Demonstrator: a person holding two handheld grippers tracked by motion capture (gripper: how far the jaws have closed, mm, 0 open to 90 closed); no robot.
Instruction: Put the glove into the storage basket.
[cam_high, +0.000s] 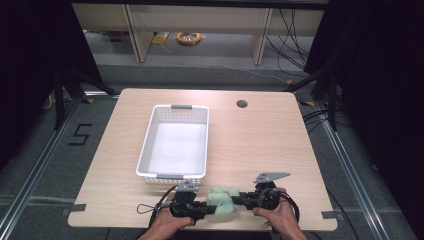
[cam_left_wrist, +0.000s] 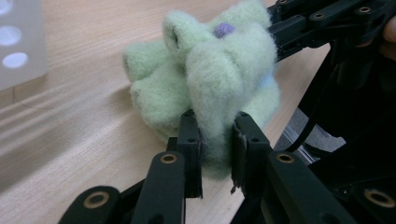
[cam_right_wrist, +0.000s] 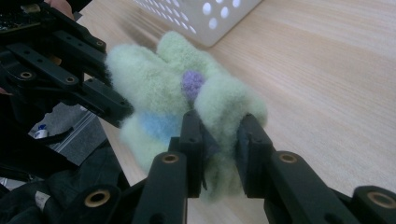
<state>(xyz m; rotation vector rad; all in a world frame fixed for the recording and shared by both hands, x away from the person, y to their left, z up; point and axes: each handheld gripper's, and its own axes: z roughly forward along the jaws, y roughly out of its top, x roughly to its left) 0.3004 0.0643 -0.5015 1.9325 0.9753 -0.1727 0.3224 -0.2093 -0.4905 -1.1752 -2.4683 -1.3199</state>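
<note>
Fuzzy green sock (cam_high: 221, 202) btwn both grippers near table (cam_high: 260, 145) front edge; L gripper (cam_left_wrist: 215, 140) & R gripper (cam_right_wrist: 219, 140) each clamp a fold. Pale green, purple dot, blue patch.

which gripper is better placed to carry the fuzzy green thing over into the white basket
Left, probably. Both the left gripper and the right gripper pinch the green fleece item, but the left one sits nearer the basket.
</note>
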